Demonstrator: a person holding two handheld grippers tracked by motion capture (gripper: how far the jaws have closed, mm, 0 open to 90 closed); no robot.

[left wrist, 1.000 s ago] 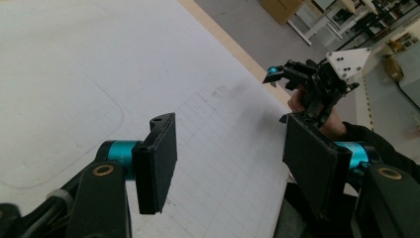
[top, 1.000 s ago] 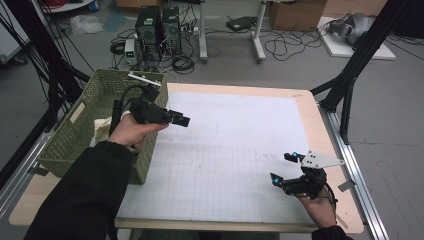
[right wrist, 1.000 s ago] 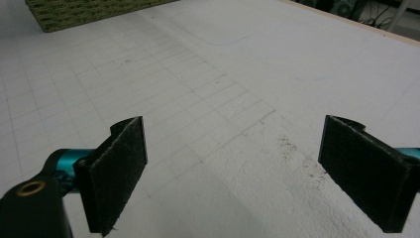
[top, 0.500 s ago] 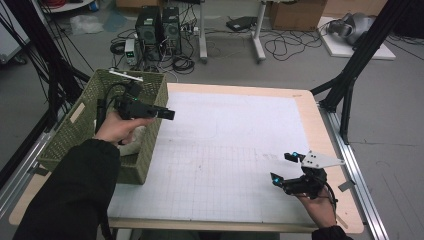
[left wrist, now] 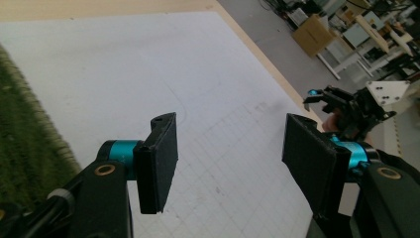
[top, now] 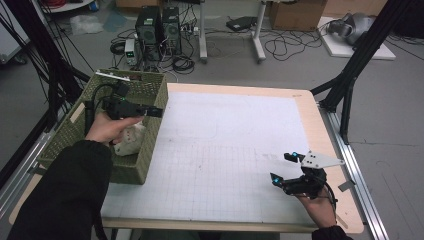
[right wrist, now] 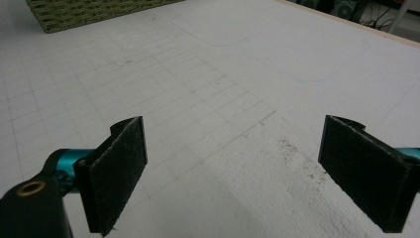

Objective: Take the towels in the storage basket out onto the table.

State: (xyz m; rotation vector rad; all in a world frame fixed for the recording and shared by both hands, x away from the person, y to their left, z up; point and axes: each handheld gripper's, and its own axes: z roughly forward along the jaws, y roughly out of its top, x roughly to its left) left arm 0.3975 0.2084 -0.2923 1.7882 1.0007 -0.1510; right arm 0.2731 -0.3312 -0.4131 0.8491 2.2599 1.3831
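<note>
1. While the left gripper [top: 152, 112] is held above the green woven basket [top: 150, 150], its jaws are spread wide apart and nothing is held between them.
2. Inside the basket, just below the hand [top: 107, 127] that carries this gripper, a pale soft thing [top: 127, 141] is seen lying on the bottom; what it is cannot be told.
3. To the right of the basket, a white gridded mat [top: 225, 145] is spread over the wooden table [top: 320, 125], and the basket's right wall is set along the mat's left edge.
4. Well away from the basket, near the mat's front right corner, the right gripper [top: 285, 167] is held low over the mat, its jaws parted wide and empty.
5. From the left gripper view, the basket's woven rim [left wrist: 25, 139] is seen at the left, the mat [left wrist: 148, 64] lies ahead, and the right gripper [left wrist: 341, 106] is seen far off.
6. From the right gripper view, the basket's corner [right wrist: 89, 12] is seen far across the mat [right wrist: 223, 74].
</note>
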